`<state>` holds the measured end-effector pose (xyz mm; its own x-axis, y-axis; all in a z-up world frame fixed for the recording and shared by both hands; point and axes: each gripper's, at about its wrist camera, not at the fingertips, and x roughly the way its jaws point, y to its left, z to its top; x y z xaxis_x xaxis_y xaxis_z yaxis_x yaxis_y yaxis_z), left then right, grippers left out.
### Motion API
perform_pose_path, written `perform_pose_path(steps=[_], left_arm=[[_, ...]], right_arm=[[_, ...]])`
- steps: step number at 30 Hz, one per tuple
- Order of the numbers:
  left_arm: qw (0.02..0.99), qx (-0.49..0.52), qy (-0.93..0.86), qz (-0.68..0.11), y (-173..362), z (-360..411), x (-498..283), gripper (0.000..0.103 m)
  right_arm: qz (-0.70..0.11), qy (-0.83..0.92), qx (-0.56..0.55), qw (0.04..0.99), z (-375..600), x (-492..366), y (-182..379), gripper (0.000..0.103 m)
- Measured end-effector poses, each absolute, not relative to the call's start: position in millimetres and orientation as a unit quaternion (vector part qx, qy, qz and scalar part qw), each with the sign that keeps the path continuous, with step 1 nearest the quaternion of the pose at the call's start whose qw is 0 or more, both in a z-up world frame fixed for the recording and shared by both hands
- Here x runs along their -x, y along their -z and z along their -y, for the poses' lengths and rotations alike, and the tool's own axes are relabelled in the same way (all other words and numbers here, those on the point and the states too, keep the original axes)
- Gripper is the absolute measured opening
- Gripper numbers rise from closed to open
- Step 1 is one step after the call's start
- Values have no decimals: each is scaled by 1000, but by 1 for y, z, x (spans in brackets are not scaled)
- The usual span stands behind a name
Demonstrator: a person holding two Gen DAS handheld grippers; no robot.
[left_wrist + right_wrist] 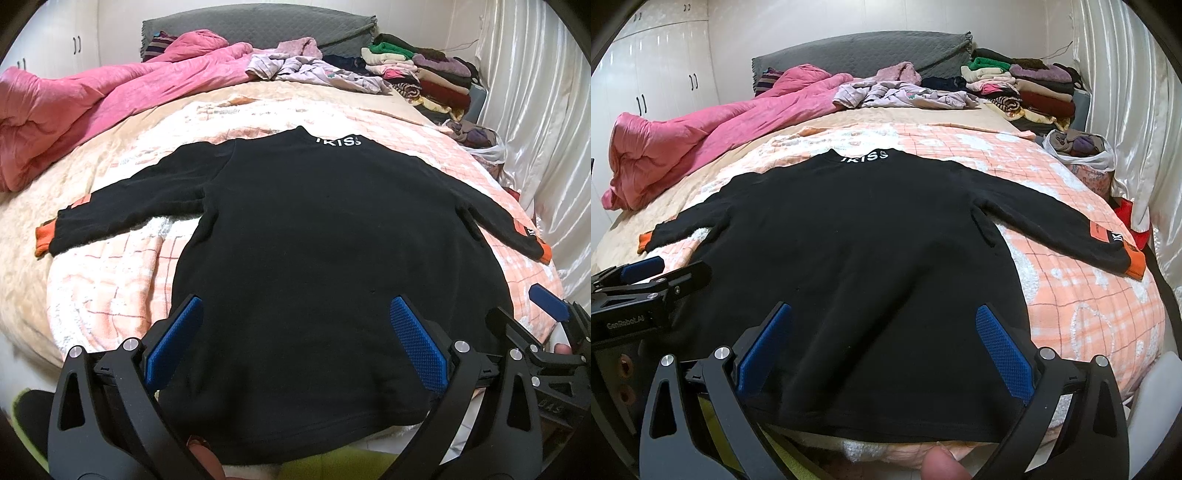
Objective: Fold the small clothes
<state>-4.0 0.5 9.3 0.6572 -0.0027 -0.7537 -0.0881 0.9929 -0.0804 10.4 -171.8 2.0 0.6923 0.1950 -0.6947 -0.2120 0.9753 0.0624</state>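
A small black sweater (295, 229) (857, 240) with orange cuffs and white lettering at the collar lies flat on the bed, sleeves spread to both sides, hem toward me. My left gripper (295, 325) hovers open over the hem's left part, nothing between its blue pads. My right gripper (884, 328) is open too, over the hem's right part. In the left wrist view the right gripper (554, 325) shows at the right edge; in the right wrist view the left gripper (646, 280) shows at the left edge. A fingertip (938, 465) appears at the bottom.
A peach checked blanket (1082, 295) covers the bed. A pink quilt (74, 114) is bunched at the far left. Loose lilac clothes (314, 70) and a stack of folded clothes (428, 77) lie near the headboard. A plastic bag of clothes (1082, 147) and a white curtain (1126, 92) are on the right.
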Motion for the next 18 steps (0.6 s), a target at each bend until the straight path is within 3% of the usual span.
perform_pose_path(steps=[18], left_arm=[[911, 52, -27, -408, -12, 2, 2, 95]], right_arm=[[-371, -112, 11, 922, 169, -11, -3, 99]])
